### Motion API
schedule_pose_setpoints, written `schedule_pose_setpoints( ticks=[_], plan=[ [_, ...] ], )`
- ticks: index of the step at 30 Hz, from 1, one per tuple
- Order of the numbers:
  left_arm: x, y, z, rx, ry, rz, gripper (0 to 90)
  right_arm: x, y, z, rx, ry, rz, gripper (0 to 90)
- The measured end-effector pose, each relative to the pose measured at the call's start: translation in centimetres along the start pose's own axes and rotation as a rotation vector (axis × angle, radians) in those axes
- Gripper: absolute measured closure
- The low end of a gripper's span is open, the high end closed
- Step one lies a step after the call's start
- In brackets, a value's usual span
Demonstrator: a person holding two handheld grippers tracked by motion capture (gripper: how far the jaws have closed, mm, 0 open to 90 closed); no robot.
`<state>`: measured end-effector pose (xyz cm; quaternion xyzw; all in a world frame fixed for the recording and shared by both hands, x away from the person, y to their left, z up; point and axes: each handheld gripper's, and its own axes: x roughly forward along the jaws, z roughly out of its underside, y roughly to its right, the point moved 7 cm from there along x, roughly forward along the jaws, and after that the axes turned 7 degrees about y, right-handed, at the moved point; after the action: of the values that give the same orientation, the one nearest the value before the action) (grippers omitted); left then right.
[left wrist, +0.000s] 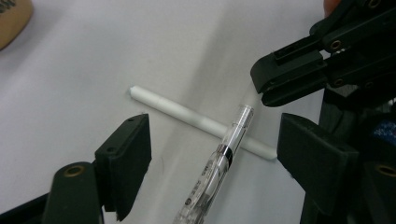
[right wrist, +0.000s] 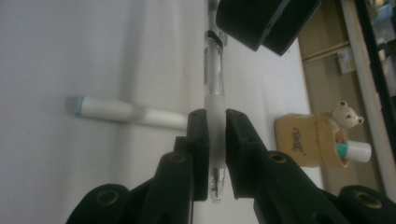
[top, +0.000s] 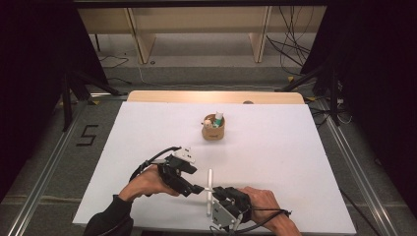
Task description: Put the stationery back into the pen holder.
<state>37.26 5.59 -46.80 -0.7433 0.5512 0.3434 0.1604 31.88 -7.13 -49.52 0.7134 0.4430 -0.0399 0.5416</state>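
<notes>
White surface (top: 275,147) carries both grippers: the right gripper (right wrist: 216,122) clamps a clear plastic pen (right wrist: 214,93) above a white marker (right wrist: 126,112), its far end between the open left gripper (left wrist: 212,140), which likely must close for a handover.

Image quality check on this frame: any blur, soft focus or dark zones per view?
High view: table evenly lit, surroundings nearly black, pen holder small and soft. Left gripper view: clear pen fairly sharp with glints, near jaws soft. Right gripper view: jaws and gripped pen barrel blurred by closeness, white marker and bear-shaped holder soft, table washed pale.
</notes>
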Motion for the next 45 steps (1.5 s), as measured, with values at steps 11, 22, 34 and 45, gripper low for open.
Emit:
schedule_pose_setpoints(
  ticks=[11, 22, 34, 45],
  plan=[
    [1.2, 0.9, 0.1, 0.055, -0.107, 0.05, 33.5, 0.1, -0.6, -0.4, -0.08, 0.013, 0.031, 81.1],
    [2.3, 1.6, 0.0, 0.107, -0.186, 0.106, 44.1, 0.0, -0.7, -0.5, -0.103, 0.024, 0.018, 81.1],
    [3.1, 2.1, 0.1, 0.133, -0.262, 0.143, 56.9, 0.0, -0.9, -0.6, -0.105, 0.03, 0.014, 81.1],
    [3.6, 2.3, 0.1, 0.164, -0.303, 0.157, 64.7, 0.0, -1.1, -0.5, -0.119, 0.025, 0.002, 81.1]
  ],
)
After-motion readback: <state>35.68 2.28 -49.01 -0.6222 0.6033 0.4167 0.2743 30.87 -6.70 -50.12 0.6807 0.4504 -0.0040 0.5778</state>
